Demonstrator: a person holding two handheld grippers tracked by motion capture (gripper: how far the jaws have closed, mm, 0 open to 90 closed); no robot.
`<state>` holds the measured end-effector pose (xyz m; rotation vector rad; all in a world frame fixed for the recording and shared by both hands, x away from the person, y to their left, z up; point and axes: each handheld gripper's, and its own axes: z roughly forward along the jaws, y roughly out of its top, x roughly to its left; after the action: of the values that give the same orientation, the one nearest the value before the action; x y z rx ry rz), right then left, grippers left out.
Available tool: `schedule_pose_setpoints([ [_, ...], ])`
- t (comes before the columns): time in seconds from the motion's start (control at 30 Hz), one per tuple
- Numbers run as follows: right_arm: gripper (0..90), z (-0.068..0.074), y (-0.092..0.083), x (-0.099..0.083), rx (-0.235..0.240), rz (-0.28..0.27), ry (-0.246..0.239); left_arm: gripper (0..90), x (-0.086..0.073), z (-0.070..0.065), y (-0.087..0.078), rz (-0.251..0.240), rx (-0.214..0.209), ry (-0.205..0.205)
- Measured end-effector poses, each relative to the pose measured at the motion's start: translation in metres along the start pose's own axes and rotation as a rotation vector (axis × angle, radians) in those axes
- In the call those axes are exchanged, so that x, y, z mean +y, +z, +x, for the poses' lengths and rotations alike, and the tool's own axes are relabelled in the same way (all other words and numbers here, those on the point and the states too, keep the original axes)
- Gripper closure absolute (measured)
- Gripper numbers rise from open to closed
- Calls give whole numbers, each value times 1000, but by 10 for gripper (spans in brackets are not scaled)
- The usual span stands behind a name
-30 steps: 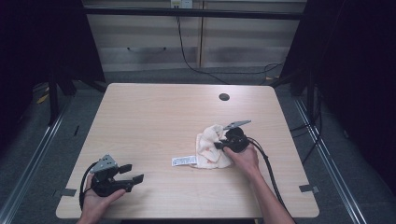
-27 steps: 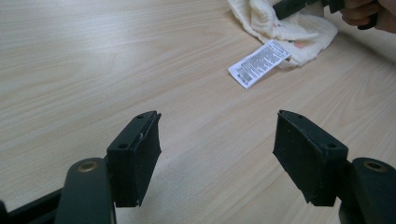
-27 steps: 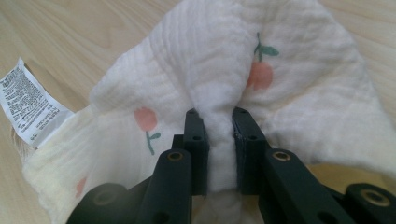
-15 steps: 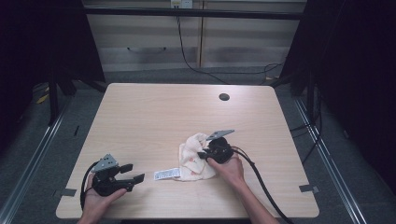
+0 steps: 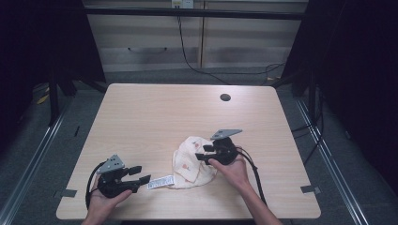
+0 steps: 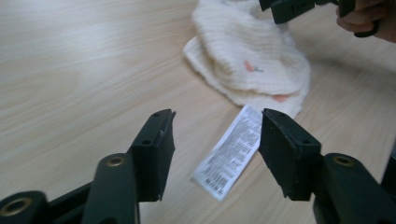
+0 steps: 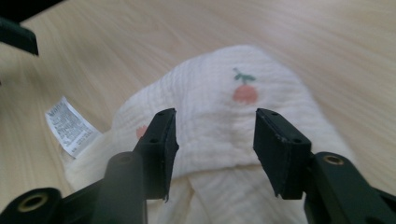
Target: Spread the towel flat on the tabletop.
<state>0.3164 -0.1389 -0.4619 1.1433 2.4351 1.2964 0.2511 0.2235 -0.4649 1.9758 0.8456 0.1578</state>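
Cloth (image 5: 190,161), cream w/ small red fruit prints, bunched on table (image 5: 155,117) toward near edge, white printed tag (image 5: 161,182) sticking out its left side. Right gripper (image 5: 202,153) over cloth's right part, jaws wide apart, gripping nothing. Left gripper (image 5: 139,174) just left of tag, jaws wide apart too, empty, pointed at tag.
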Motion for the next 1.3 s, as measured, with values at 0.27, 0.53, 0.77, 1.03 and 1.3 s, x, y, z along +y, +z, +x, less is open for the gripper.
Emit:
schedule_pose_setpoints([
  [0.27, 498, -23, -50, -11, -79, -15, 32, 563, 28, -18, 21, -9, -76, 54],
  [0.53, 613, -34, -39, -40, -57, 17, 45, 645, 39, -33, 71, 37, -158, 60],
  [0.77, 576, -38, -15, -42, -50, 61, 10, 558, 29, -41, 96, 98, -170, 78],
  [1.03, 826, -27, -6, -48, -4, 105, -6, 571, 26, -46, 106, 158, -196, 116],
  [1.3, 823, -13, -6, -52, 15, 118, -39, 610, 20, -43, 105, 166, -166, 145],
])
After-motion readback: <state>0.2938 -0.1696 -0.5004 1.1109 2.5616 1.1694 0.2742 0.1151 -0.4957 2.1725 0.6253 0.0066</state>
